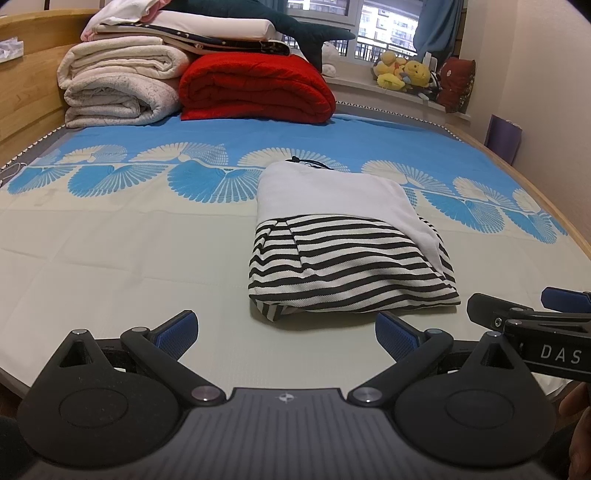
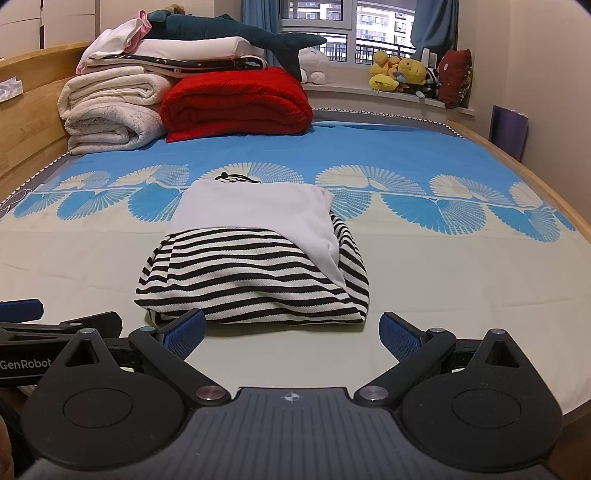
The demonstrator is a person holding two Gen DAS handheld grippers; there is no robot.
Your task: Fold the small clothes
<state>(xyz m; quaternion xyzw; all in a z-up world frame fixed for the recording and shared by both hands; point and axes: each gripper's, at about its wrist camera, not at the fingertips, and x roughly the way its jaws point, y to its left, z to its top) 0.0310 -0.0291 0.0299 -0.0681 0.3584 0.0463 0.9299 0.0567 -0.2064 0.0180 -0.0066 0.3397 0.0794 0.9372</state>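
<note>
A small black-and-white striped garment with a white part folded over it lies in a compact folded bundle on the bed sheet; it also shows in the right wrist view. My left gripper is open and empty, just in front of and to the left of the bundle's near edge. My right gripper is open and empty, right in front of the bundle, its left fingertip close to the near hem. The right gripper shows at the right edge of the left wrist view, and the left gripper shows at the left edge of the right wrist view.
Folded white blankets and a red quilt are stacked at the head of the bed, with a plush shark on top. Plush toys sit on the windowsill. The wooden bed frame runs along the right.
</note>
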